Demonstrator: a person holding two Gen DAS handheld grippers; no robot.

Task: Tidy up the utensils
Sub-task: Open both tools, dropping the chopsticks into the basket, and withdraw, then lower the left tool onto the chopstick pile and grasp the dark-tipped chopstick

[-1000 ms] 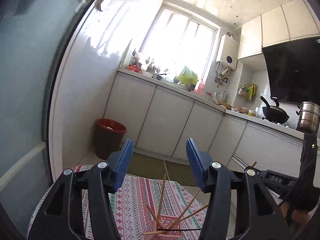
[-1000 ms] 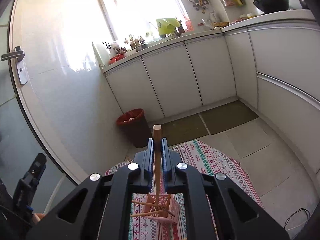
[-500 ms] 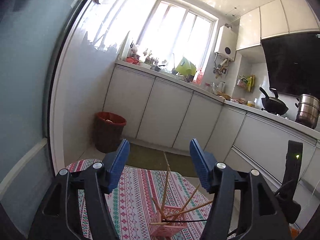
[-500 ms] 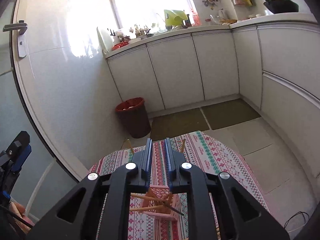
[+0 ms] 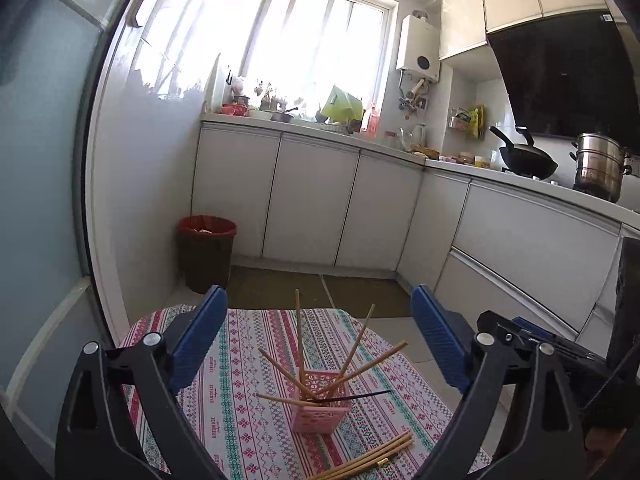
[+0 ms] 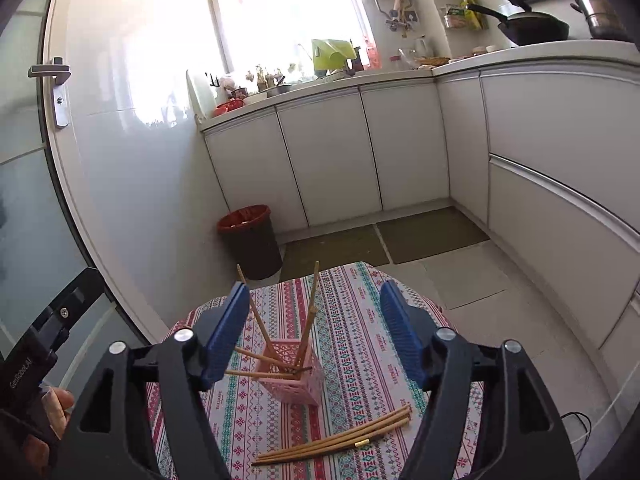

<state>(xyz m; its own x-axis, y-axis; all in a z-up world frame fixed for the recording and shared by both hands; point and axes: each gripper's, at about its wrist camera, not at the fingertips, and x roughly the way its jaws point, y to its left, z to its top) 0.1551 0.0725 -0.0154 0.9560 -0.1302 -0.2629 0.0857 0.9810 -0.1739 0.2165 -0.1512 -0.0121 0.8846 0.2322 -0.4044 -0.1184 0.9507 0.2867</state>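
On counter: loose chopsticks just in front of basket. Right gripper and left gripper both agape, empty. Take one stick mid-length, tilt upright, drop tip-first into basket.

The loose chopsticks run off the left wrist view's bottom edge. The pink basket hides the lower ends of the chopsticks standing in it, and the far counter clutter is perhaps too small to identify.

Right tongs gape, seemingly above pink basket.
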